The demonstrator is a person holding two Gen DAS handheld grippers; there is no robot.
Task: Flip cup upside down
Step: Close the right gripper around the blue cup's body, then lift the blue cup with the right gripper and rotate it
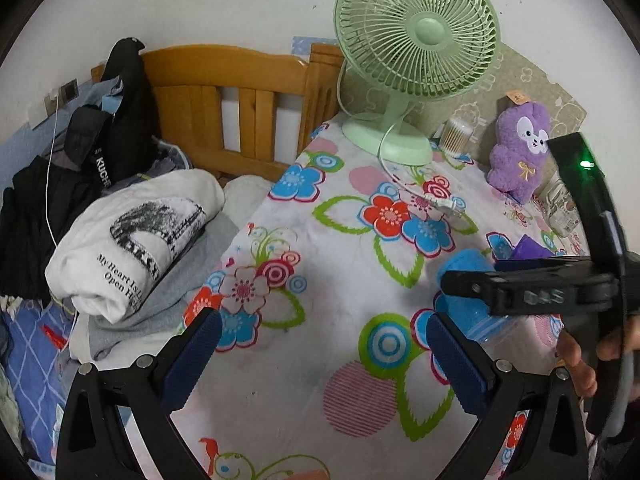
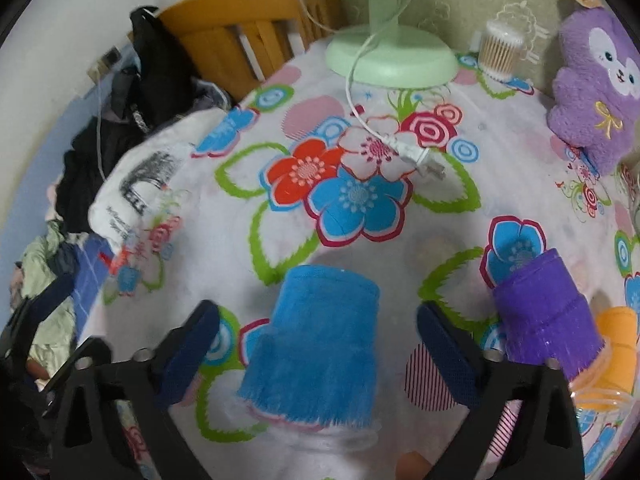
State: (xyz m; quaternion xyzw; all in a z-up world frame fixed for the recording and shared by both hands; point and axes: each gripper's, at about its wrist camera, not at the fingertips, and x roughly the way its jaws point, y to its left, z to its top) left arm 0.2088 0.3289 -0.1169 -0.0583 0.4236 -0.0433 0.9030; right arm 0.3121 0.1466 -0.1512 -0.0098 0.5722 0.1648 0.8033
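A clear plastic cup wrapped in a blue fuzzy sleeve (image 2: pixel 320 340) lies tipped on the flowered tablecloth, its base pointing away and its clear rim toward the camera. My right gripper (image 2: pixel 318 344) is open, with a finger on each side of the cup and a gap to each. In the left wrist view the blue cup (image 1: pixel 468 292) shows partly behind the right gripper (image 1: pixel 444 280). My left gripper (image 1: pixel 324 350) is open and empty over the cloth, left of the cup.
A purple-sleeved cup (image 2: pixel 544 316) and an orange one (image 2: pixel 616 344) stand right of the blue cup. A green fan (image 1: pixel 416 40), its white plug (image 2: pixel 424 160), a cotton-swab jar (image 2: pixel 502 50) and a purple plush (image 2: pixel 600 92) are farther back. Folded clothes (image 1: pixel 132 240) lie left, beyond the table edge.
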